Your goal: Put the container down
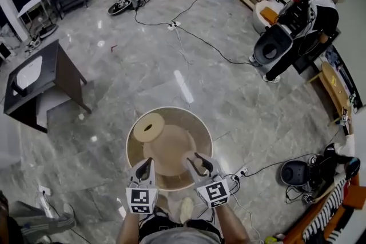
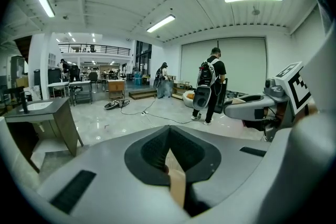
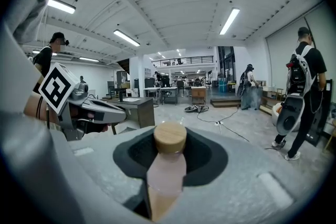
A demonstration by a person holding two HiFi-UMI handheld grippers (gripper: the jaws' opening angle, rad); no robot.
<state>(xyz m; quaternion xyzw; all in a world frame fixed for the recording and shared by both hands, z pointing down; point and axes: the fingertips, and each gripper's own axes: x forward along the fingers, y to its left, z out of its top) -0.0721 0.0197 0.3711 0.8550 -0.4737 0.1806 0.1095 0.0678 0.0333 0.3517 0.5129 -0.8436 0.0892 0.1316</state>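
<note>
A round beige container (image 1: 137,148) with a pale rim hangs above the grey marble floor in the head view, between my two grippers. A small tan disc (image 1: 148,127) and a domed tan piece (image 1: 171,148) lie inside it. My left gripper (image 1: 146,164) grips its near left rim; in the left gripper view the left gripper (image 2: 170,157) is shut on a thin tan edge (image 2: 177,186). My right gripper (image 1: 198,162) holds the near right side. In the right gripper view the right gripper (image 3: 169,152) is shut on a pale stem with a round wooden cap (image 3: 169,137).
A dark desk with a white basin (image 1: 40,80) stands to the left. A person carrying a bulky machine (image 1: 306,20) stands at the upper right. Cables (image 1: 194,34) and a power strip (image 1: 172,24) cross the floor ahead. A black device (image 1: 296,172) lies at the right.
</note>
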